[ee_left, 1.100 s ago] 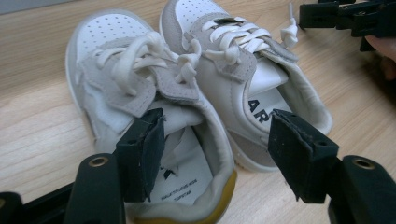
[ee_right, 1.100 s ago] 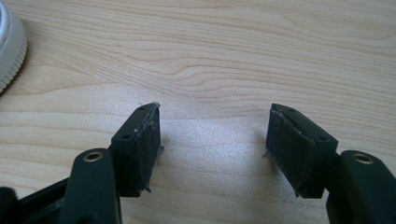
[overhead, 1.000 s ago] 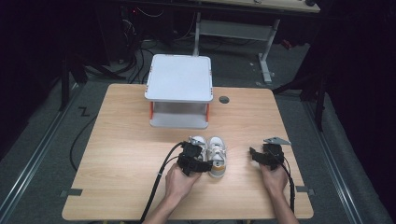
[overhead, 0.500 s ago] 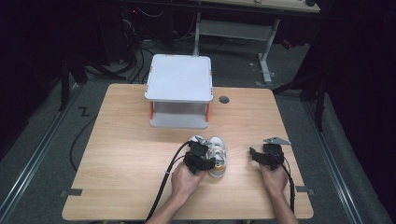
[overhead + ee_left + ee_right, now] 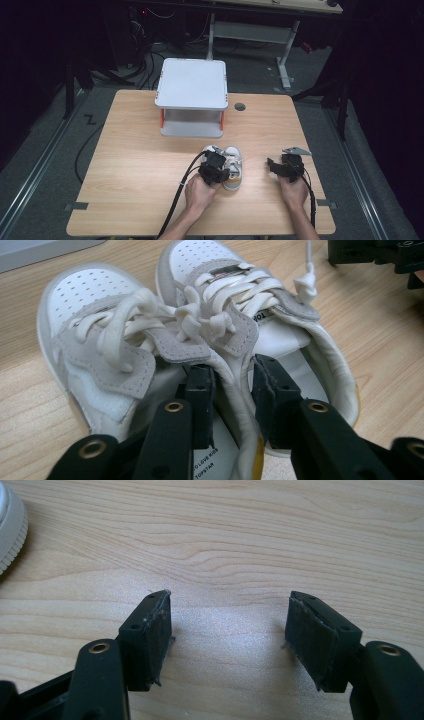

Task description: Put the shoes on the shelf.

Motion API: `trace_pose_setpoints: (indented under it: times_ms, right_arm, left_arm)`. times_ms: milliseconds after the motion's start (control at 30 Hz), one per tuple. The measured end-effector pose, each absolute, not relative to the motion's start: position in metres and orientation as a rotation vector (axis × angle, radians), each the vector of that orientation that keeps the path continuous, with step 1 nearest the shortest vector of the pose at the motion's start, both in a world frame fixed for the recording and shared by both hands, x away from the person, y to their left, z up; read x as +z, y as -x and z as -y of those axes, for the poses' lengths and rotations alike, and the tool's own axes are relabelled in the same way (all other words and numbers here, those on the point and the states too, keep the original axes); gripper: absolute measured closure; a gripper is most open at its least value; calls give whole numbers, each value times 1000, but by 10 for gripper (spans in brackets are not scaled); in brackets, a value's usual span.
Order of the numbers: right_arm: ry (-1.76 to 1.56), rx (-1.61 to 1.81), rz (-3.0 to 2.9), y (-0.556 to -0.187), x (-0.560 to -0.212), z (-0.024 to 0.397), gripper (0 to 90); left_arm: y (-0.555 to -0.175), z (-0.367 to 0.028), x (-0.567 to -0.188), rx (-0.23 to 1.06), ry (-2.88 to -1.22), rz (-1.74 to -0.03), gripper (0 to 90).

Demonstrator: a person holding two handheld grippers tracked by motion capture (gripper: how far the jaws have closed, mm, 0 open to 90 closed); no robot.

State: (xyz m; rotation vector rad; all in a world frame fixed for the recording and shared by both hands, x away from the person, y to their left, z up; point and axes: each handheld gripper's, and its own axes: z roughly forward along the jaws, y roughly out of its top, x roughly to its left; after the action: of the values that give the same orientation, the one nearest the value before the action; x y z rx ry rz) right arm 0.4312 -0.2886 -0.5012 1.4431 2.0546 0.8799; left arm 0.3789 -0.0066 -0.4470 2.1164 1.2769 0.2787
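A pair of small white shoes [image 5: 234,161] with grey trim and white laces stands side by side on the wooden table [image 5: 130,150], toes pointing away from me. My left gripper [image 5: 221,169] reaches into them from behind. In the left gripper view one jaw sits inside the left shoe [image 5: 95,340] and the other inside the right shoe [image 5: 280,325]. The jaws have just been closing, and the left gripper [image 5: 232,385] pinches the two touching inner walls. My right gripper [image 5: 274,165] rests to the right of the shoes, and the right gripper [image 5: 230,630] is open over bare wood.
A white two-level stand [image 5: 191,85] with orange posts sits at the table's far middle, a dark grommet [image 5: 240,106] to its right. Black cables trail from both grippers toward the near edge. A white shoe edge [image 5: 10,530] lies left of the right gripper.
The left gripper's jaws have closed together on the adjoining walls of the two shoes, and the hand has shifted slightly right. The right hand and gripper have stayed put.
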Motion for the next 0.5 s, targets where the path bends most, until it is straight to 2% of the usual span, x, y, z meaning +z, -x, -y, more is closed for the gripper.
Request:
trace_pose_setpoints:
  times_ms: [133, 500]
  right_arm:
    - [-1443, 880, -2055, -431, -501, 289, 356]
    - [-1443, 881, -2056, -431, -501, 289, 355]
  left_arm:
    - [-379, 3, -447, 256, -2108, -1273, 766]
    - [-379, 0, -449, 256, -2101, -1246, 797]
